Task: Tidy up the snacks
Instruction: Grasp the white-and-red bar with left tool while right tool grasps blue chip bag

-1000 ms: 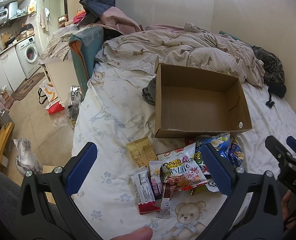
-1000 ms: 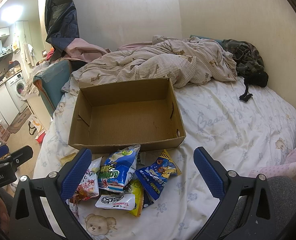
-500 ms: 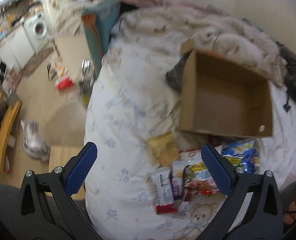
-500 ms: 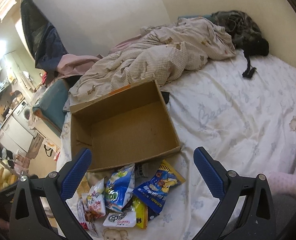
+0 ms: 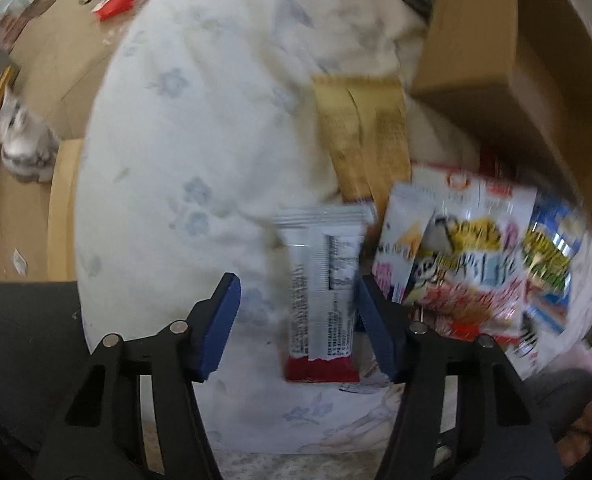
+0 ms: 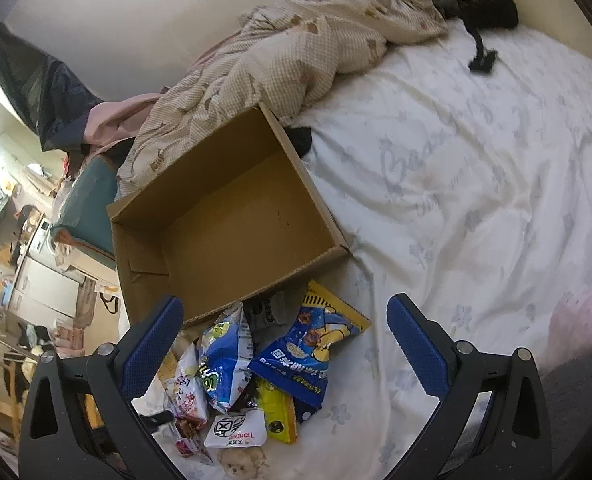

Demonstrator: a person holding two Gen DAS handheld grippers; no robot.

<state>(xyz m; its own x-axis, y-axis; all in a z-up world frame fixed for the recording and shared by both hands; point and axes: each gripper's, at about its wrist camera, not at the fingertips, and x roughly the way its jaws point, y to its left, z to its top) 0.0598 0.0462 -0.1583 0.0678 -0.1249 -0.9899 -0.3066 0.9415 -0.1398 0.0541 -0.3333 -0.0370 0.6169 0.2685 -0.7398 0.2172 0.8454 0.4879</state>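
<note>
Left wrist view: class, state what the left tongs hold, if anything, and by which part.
Nothing is gripped yet. The left tongs are closing around the white-and-red snack bar, which lies between the pads at its lower half; the left pad stands clear of it.

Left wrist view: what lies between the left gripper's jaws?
The silver-and-red snack bar lies flat on the bedsheet between the closing jaws of the left gripper, nearer one finger, not yet pinched.

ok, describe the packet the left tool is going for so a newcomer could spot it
Start at the open cardboard box on the bed; the snack pile lies along its near wall. At the pile's outer end, below the tan packet, lies a narrow white wrapper between the closing fingers of the left tool. Unlike its colourful neighbours, it shows dense black print and a red bottom end.
</note>
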